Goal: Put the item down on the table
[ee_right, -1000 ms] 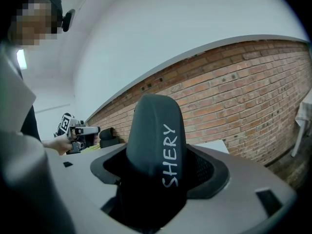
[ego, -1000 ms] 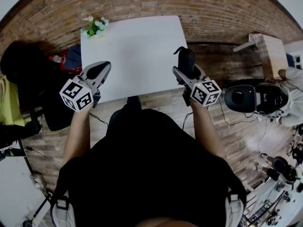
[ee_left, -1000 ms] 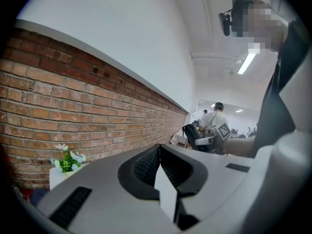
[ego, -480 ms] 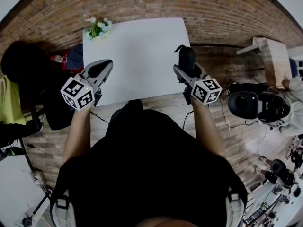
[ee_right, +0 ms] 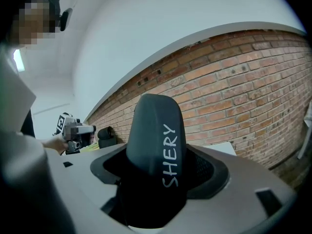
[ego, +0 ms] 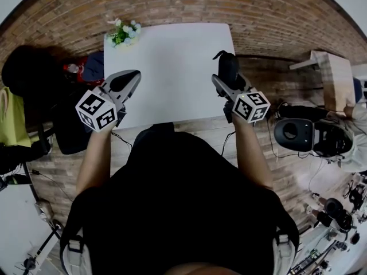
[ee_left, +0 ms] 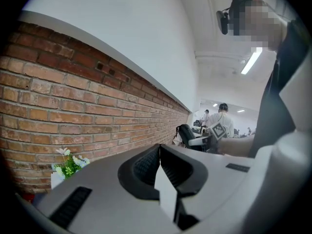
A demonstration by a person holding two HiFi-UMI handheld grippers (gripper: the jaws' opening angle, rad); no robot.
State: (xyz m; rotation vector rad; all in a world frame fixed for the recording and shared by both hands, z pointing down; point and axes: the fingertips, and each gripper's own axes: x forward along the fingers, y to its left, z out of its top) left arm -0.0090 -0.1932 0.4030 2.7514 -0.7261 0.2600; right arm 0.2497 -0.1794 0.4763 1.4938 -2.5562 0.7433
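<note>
A dark oblong case (ee_right: 156, 145) with the white word SHERY on it stands upright between the jaws of my right gripper (ee_right: 158, 179), which is shut on it. In the head view the right gripper (ego: 225, 67) holds the case (ego: 227, 67) over the right edge of the white table (ego: 172, 67). My left gripper (ego: 125, 83) hovers at the table's left edge. In the left gripper view its jaws (ee_left: 159, 147) meet in a line with nothing between them.
A small pot of white flowers (ego: 121, 32) stands at the table's far left corner. A black chair (ego: 34, 79) is on the left. A round black stool (ego: 293, 133) and a wooden stand (ego: 332, 76) are on the right. The floor is brick-patterned.
Both grippers have drifted a little forward and to the right along the table's near part. The right still grips the case. The left stays shut.
</note>
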